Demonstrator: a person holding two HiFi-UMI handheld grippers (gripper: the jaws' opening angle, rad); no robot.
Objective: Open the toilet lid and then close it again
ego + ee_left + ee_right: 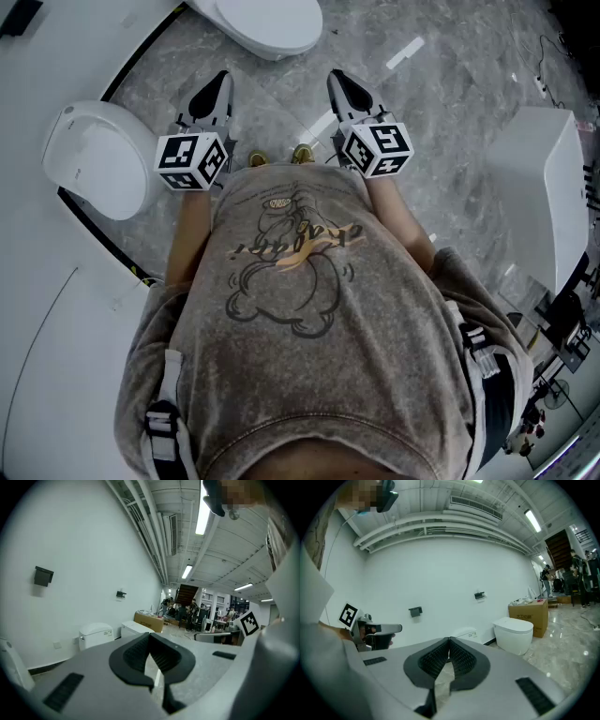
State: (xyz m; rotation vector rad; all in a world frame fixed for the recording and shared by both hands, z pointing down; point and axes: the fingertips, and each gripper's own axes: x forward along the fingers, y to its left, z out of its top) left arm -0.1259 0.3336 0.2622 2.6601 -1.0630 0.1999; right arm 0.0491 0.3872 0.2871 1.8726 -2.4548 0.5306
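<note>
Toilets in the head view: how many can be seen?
2. The left toilet has its lid down; the top toilet is partly cut off. More may stand outside the frame.

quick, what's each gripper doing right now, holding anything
Left gripper: closed, holding nothing.
Right gripper: closed, holding nothing.

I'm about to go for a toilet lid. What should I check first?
1. Left gripper jaws shut, nothing between them: ok.
2. Right gripper jaws shut, nothing between them: ok.
3. White oval toilet ahead of the person, lid down: ok.
4. White toilet on the person's left, lid down: ok.
5. A gripper touching a lid: not ok, both are short of the toilets.
6. Which toilet is the target: cannot tell.
</note>
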